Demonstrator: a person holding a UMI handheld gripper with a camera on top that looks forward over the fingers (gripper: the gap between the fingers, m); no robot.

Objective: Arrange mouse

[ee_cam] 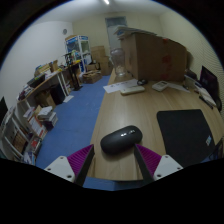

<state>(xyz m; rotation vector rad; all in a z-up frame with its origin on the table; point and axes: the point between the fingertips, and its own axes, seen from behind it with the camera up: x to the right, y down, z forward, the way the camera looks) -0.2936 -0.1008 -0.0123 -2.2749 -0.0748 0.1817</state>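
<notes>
A cluttered office with blue flooring (85, 105) stretches beyond a long wooden desk (160, 100), where cardboard boxes (150, 55) crowd the far end. A black mouse pad (185, 135) lies on the desk just right of the black mouse (121, 140). The mouse rests on the desk just ahead of the gripper (112, 160), its fingers spread, clasping nothing.
</notes>
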